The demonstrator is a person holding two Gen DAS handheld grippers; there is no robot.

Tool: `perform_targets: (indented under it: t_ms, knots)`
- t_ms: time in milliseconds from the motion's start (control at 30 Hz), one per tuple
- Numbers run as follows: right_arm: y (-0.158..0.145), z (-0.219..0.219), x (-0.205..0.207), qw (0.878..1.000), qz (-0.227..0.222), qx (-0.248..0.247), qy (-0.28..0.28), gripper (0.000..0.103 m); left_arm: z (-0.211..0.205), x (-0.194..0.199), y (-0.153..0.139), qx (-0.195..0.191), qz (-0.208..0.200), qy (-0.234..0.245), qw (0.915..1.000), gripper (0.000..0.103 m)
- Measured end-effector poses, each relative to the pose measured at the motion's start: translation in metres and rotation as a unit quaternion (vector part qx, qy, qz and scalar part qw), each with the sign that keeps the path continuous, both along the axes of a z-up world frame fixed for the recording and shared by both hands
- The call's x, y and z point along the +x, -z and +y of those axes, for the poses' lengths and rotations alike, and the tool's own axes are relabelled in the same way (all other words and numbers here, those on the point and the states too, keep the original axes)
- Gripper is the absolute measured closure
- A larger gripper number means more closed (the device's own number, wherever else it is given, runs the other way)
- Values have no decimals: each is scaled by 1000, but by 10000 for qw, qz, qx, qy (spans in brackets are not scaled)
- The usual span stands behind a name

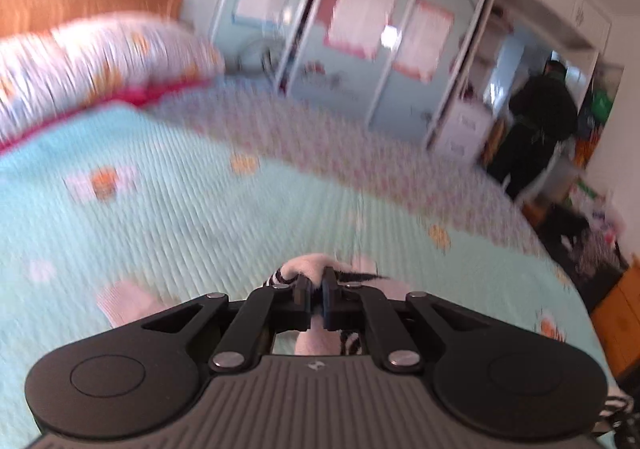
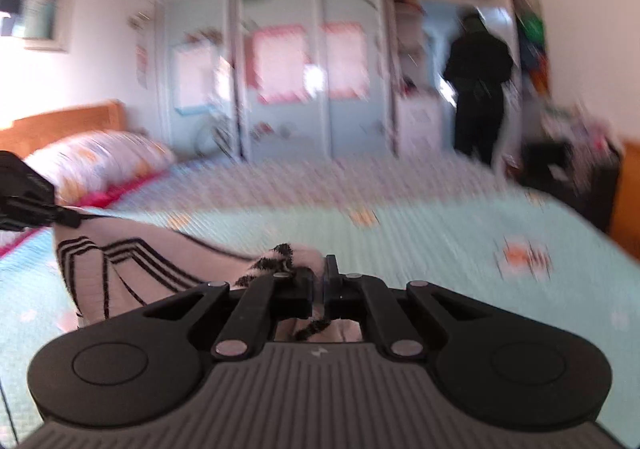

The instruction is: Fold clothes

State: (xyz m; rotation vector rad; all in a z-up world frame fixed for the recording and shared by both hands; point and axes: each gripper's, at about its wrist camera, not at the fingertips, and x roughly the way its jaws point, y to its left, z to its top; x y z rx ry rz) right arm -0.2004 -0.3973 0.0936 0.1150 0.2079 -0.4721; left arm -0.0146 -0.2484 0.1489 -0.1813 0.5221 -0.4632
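Pale pink knit with black stripes: the garment [image 2: 120,265] hangs stretched between my two tools above the mint quilted bedspread [image 2: 420,233]. My right gripper [image 2: 319,281] is clenched on a bunched striped edge of it, and my left gripper [image 1: 316,285] is pinched tight on another bunch of the same cloth. From the right wrist view, the cloth runs leftward and slightly up to the left tool at the frame's edge, so its long axis lies across me, from one hand to the other, with neither hand clearly nearer the bed. How much fabric hangs below is cut off by the tool bodies, and I cannot tell what kind of garment it is. Motion blur smears the floral pillow [image 1: 104,61] and the wardrobe doors [image 2: 280,69] beyond.
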Motion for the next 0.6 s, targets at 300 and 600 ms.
perform_targets:
  t_ms: [300,600]
  knots:
    - [-72,2,-10,9955,-868,-247,-275,99,40,-29,-100,-146,-922,81,9956,99]
    - [-76,-33,-15,9959,-887,-121,87,99,0,-43,-67,177,-781,671,9945,99]
